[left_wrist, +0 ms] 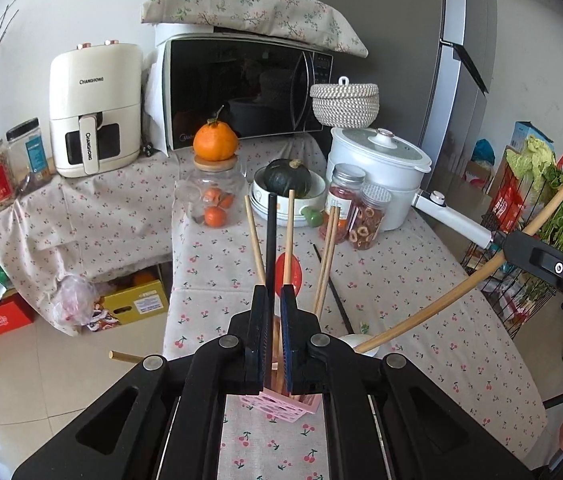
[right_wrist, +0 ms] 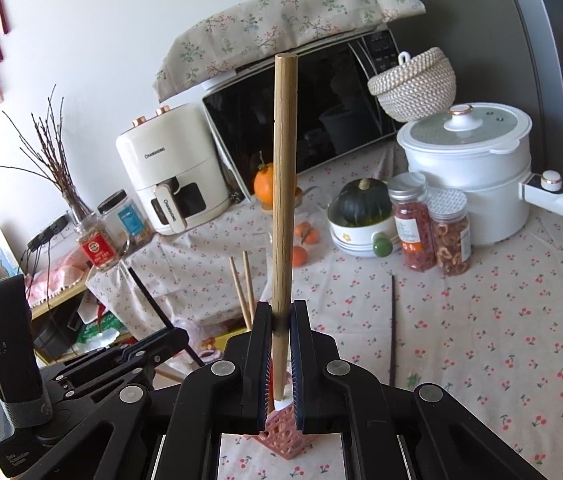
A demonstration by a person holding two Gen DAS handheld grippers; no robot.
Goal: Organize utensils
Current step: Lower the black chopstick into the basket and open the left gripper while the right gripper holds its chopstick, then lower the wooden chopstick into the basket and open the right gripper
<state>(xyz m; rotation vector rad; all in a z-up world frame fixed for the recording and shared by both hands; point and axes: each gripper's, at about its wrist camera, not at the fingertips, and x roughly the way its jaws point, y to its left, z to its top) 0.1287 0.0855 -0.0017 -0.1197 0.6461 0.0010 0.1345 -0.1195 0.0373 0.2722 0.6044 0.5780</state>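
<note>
Left gripper (left_wrist: 275, 294) is clamped on a black chopstick (left_wrist: 270, 240), which stands straight up toward twelve o'clock between the nearly closed jaws. Directly beneath it sits the pink perforated utensil holder (left_wrist: 277, 404) on the cherry-print tablecloth (left_wrist: 421, 320), with wooden chopsticks (left_wrist: 255, 240) fanning up out of it at eleven, twelve and one o'clock. Over in the right wrist view, the right gripper (right_wrist: 280, 316) has its jaws pinched tight on a wooden handle (right_wrist: 283, 184), upright, its white lower end down at the holder's mouth. A second black chopstick (right_wrist: 392, 328) lies flat on the cloth at two o'clock of that gripper, well apart from the holder. At the back stand the microwave (left_wrist: 241, 92), air fryer (left_wrist: 95, 108) and white pot (left_wrist: 377, 176).
</note>
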